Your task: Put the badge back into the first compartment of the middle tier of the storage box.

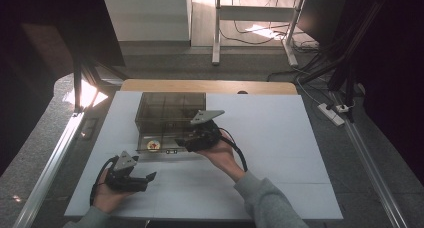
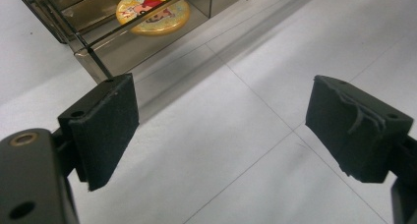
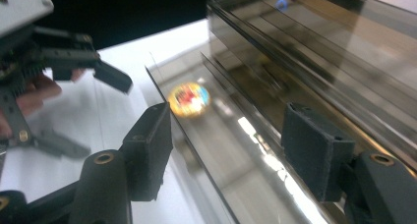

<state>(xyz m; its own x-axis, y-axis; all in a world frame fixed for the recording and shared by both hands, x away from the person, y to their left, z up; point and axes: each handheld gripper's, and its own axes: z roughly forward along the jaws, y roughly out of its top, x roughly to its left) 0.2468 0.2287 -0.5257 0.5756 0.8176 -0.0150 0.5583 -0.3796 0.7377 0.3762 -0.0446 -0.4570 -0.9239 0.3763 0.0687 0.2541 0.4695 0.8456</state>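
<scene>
The smoky clear box [image 1: 170,119] is sitting toward the far left of the tabletop [image 1: 280,138], its long axis running left to right, with a colourful round disc [image 1: 154,145] lying in the low front section by its near-left corner. I am bringing my right hand-held gripper [image 1: 192,138] against the box's near edge, jaws spread apart with the front wall lying between them, not yet clamped on it as far as I can judge. My left hand-held gripper [image 1: 150,178] is hovering near the tabletop's near-left corner, released and empty, well short of the box, so the right one is plainly nearer.
</scene>
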